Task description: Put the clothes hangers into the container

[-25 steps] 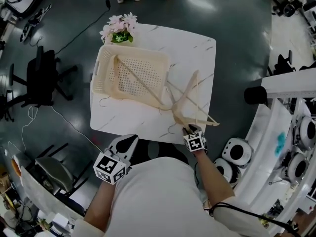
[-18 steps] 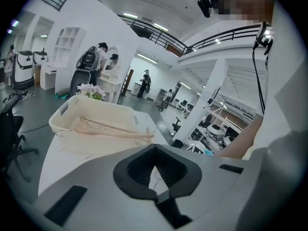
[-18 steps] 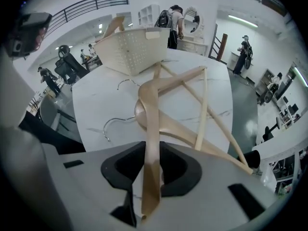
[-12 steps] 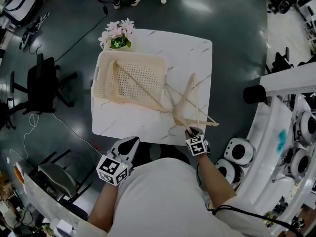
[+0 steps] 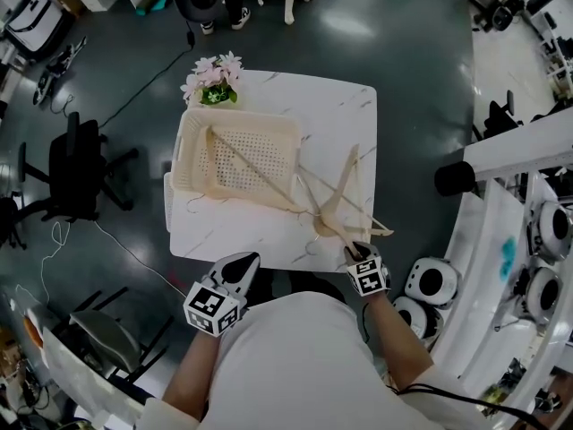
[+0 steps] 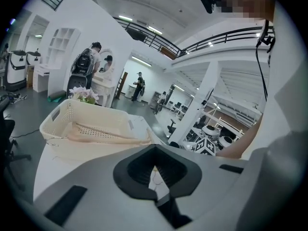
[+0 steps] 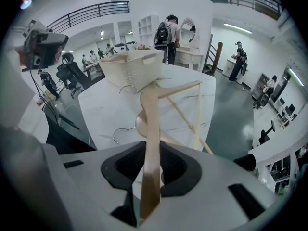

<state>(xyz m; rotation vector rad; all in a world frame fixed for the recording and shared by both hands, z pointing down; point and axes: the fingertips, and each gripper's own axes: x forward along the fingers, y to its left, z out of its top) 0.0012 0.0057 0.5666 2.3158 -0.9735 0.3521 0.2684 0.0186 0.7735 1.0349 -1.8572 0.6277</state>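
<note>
White marble-look table, square, smooth top. Cream plastic container sits on its left half: rectangular, perforated floor and walls, handle slots. One pale wooden hanger already lies slantwise in it, one end poking out over the near right rim.

More hangers lie crossed just right of the container. The held hanger is a flat, curved wood arm with a thin crossbar; a second hanger lies on the table under it, wire hook toward the near edge.

Right claw: its jaws have just been closing and now stand part-way apart, pads clamped on the end of the held hanger's arm, which sticks up tilted between them. Left claw: jaws a narrow slit apart, nothing in them, hovering off the near table edge.

Handling, as a guess: light, stiff, smooth-finished wood, so it may pivot in an end grip. The frame is long, and hooks snag on neighbours and on the basket holes. A grip nearer the neck would be steadier. Pink flowers sit behind the container.
</note>
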